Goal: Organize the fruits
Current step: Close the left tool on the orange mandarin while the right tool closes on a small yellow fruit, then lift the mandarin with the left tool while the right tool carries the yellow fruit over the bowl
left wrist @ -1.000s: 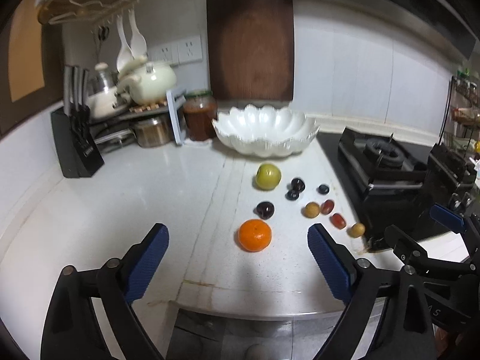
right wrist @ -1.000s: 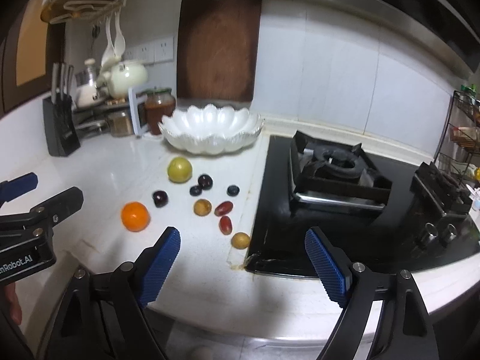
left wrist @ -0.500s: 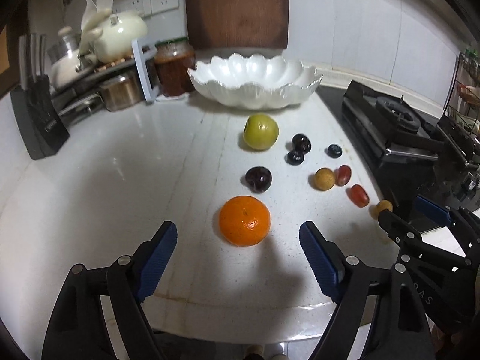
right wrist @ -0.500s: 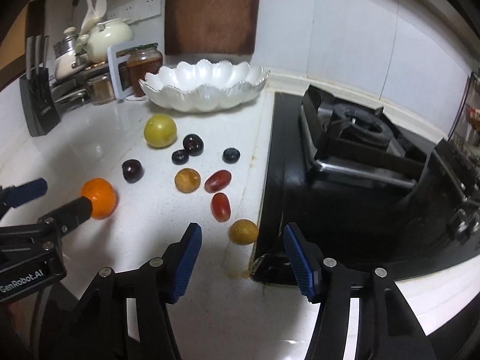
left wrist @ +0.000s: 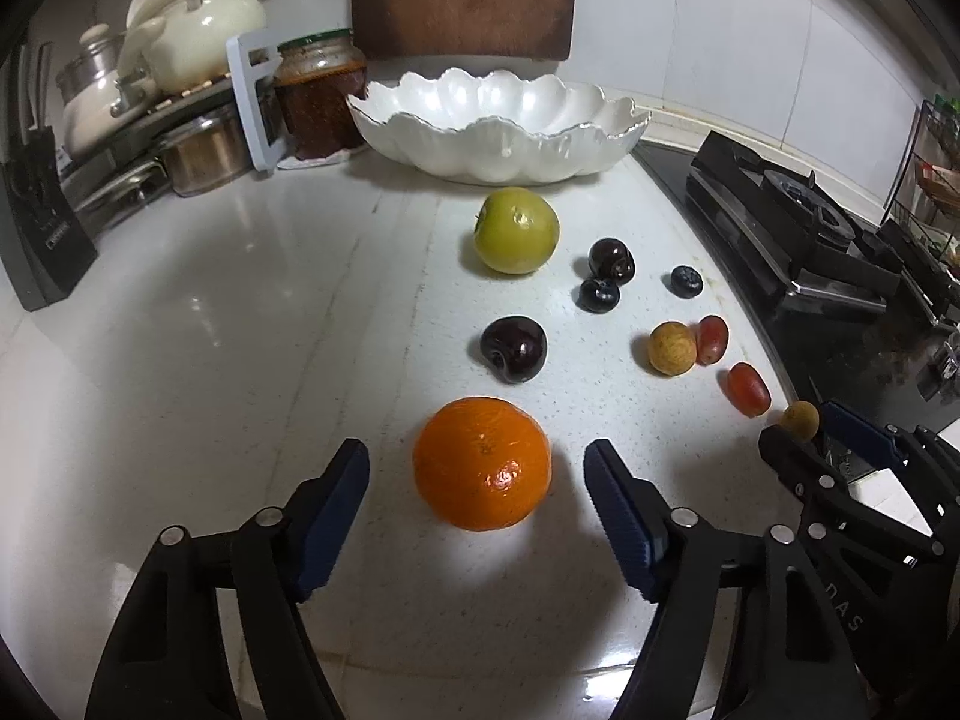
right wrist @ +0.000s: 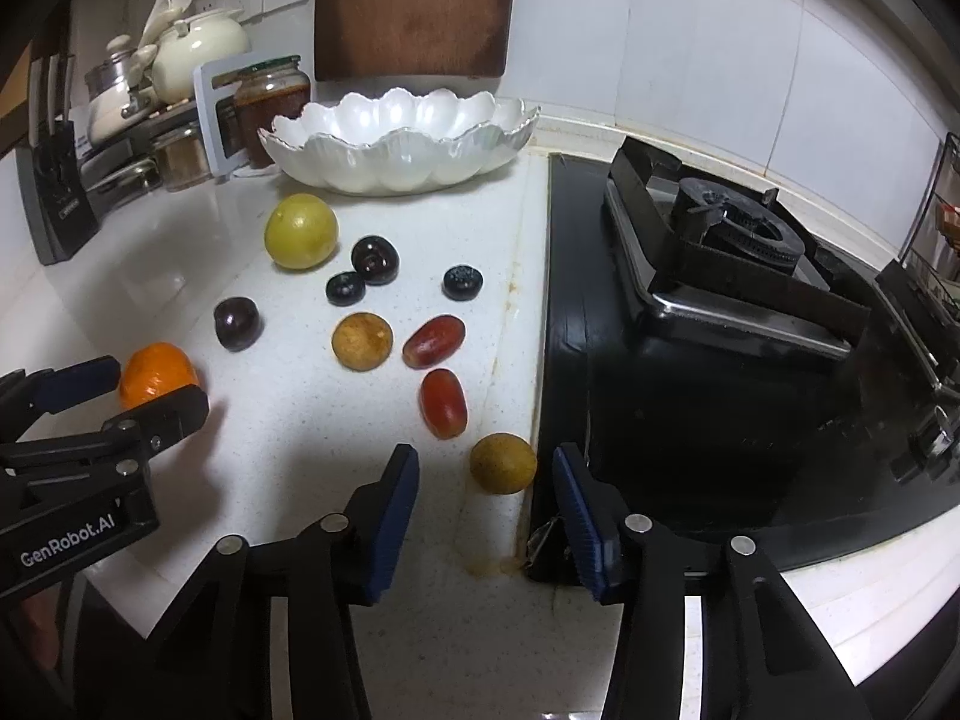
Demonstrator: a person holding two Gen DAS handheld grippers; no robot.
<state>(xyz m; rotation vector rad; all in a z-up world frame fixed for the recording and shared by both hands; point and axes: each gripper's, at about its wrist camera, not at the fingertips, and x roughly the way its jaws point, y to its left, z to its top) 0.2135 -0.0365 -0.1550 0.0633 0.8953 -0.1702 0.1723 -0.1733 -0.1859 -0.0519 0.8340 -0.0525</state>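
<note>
Both grippers were lined up on fruit at the near edge of the counter (left wrist: 210, 360), each on the piece closest to its own side — a sensible split, since the fruit lay scattered between the edge and the white bowl (left wrist: 498, 126) at the back, which held nothing and was presumably where it all belonged.

The left gripper (left wrist: 477, 480) straddled the orange (left wrist: 482, 462). Its jaws were closing, the orange between them, but the pads stood clear of the peel on both sides, so nothing was grasped.

The right gripper (right wrist: 486, 474) framed the small brown fruit (right wrist: 503, 462) beside the stove (right wrist: 720, 312). Those jaws were closing too — narrower, to suit the smaller piece — with a gap left on each side.
</note>
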